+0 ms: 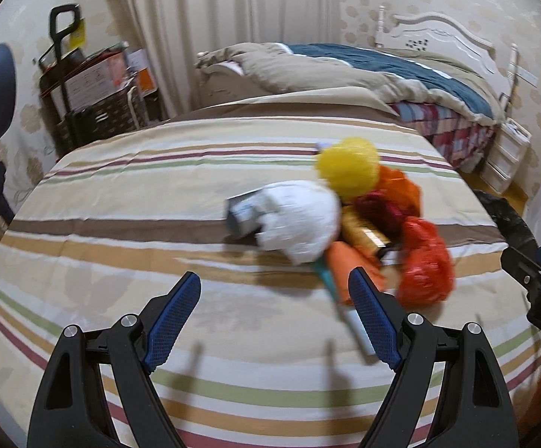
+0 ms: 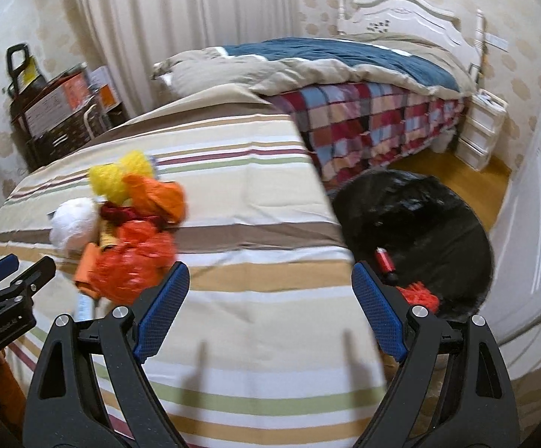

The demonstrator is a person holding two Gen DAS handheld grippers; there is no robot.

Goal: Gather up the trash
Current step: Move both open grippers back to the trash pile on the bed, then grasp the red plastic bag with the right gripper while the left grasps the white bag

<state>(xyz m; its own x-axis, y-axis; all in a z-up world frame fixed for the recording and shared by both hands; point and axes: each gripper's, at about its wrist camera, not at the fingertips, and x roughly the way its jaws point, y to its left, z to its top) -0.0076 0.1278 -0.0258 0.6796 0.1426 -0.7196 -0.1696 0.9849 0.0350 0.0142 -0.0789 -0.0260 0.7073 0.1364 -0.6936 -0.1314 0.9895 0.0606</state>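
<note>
Your striped bedspread point(image 1: 128, 201) carries one heap: white wad point(image 1: 304, 220), yellow bag point(image 1: 349, 168), orange bag point(image 1: 401, 186), red bag point(image 1: 425, 265).

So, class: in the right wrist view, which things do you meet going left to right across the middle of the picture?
White crumpled bag → red plastic bag → bare striped bedsheet → black trash bag → white wall panel.
</note>
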